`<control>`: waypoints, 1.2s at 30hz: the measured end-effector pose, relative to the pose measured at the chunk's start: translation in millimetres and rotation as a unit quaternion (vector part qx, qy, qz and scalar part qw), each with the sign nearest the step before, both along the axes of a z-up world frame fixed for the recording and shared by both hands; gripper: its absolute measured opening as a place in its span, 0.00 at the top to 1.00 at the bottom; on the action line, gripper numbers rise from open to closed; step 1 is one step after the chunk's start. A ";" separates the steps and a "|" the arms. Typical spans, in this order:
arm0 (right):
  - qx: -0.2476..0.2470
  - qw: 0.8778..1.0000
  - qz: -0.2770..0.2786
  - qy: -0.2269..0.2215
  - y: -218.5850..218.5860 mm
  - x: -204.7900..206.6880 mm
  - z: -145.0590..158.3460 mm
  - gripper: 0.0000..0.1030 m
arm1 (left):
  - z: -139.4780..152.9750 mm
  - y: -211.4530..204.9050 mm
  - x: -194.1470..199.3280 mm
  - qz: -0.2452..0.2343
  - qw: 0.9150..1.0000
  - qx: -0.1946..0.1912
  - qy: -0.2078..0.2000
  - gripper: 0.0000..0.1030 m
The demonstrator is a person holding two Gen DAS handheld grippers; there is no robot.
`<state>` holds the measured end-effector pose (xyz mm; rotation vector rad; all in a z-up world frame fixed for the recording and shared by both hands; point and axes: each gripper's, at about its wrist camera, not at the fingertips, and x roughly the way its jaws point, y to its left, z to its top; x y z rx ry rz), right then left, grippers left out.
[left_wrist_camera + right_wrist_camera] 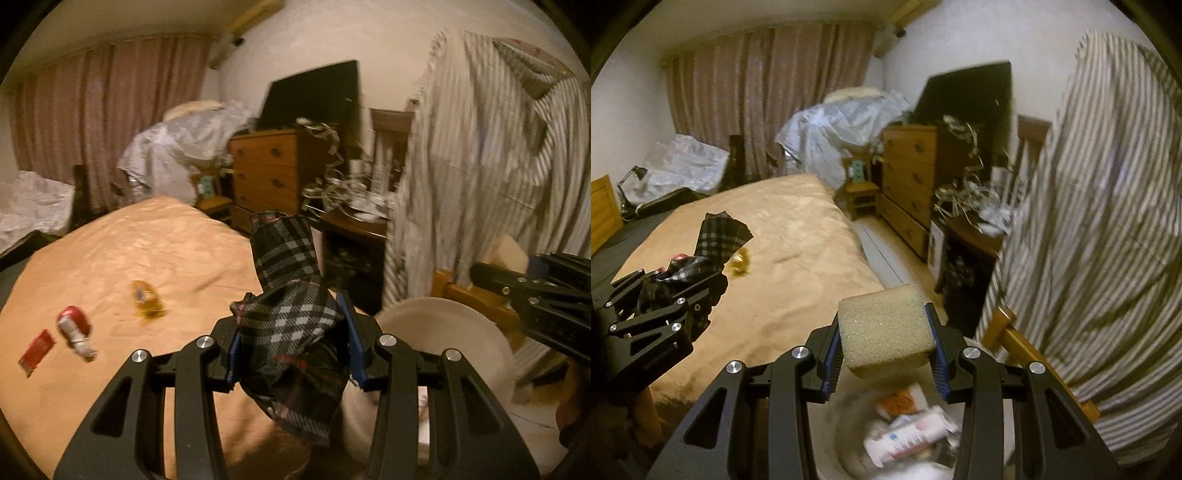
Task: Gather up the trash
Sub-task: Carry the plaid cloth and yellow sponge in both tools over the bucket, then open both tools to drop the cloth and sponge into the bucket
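My left gripper is shut on a dark plaid cloth and holds it above the bed's near corner, beside a white bin. My right gripper is shut on a tan sponge block and holds it over the white bin, which has wrappers inside. On the tan bed lie a red-and-silver can, a red packet and a gold wrapper. The left gripper and the cloth show at the left of the right wrist view.
A striped shirt hangs at the right over a wooden frame. A wooden dresser and a dark side table with ribbon clutter stand beyond the bed. Curtains cover the far wall.
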<state>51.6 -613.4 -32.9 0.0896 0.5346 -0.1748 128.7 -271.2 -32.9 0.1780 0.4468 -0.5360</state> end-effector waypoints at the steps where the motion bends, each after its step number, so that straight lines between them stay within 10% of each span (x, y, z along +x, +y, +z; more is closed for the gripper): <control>1: 0.002 1.000 -0.004 0.008 -9.9 -0.2 -3.4 0.60 | -2.8 -9.5 -0.6 -0.013 1.000 0.003 0.007 0.59; 17: 0.063 0.989 -0.002 0.135 -77.1 19.6 -73.2 0.60 | -60.3 -88.5 14.0 -0.113 0.984 0.042 0.127 0.59; 36: 0.068 0.987 -0.008 0.146 -75.5 19.7 -86.2 0.60 | -67.7 -101.6 16.2 -0.120 0.982 0.051 0.136 0.59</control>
